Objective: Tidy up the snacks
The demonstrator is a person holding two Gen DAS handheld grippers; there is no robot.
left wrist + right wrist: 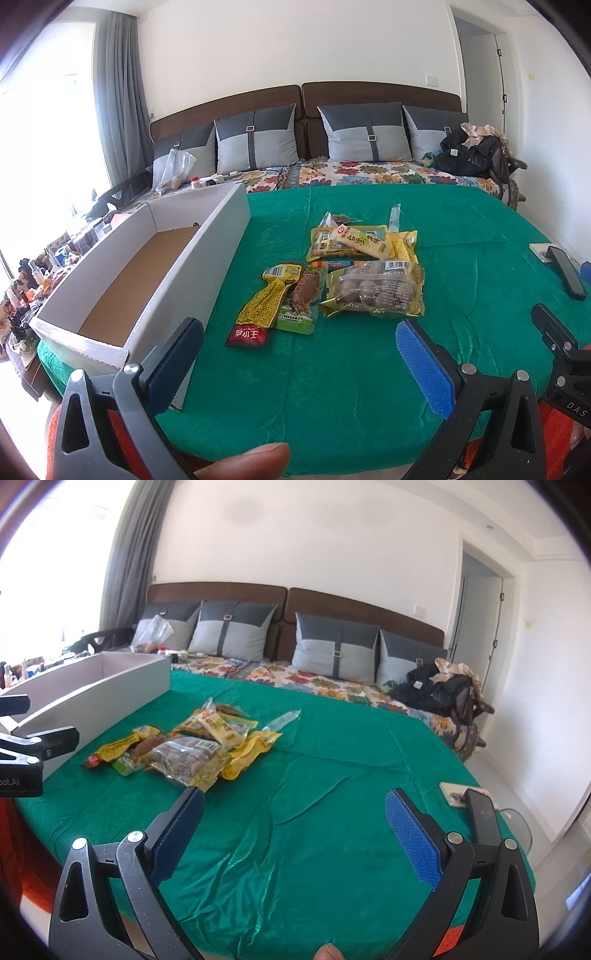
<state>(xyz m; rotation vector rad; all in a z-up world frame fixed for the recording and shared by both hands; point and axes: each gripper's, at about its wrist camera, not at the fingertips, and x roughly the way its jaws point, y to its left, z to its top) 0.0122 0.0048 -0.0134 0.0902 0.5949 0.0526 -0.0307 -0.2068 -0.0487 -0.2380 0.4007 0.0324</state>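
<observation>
Snacks [343, 273], a loose overlapping pile of packets, lie mid-way across the green cover [332, 387], just right of the empty cardboard box [147, 258] I mean to fill. Left gripper [299, 358] and right gripper [295, 834] both hover spread wide, holding nothing. Risk, as I judge it: slick overlapping wrappers may slip or come up two at once, and the soft cover may bunch under my fingers.
</observation>
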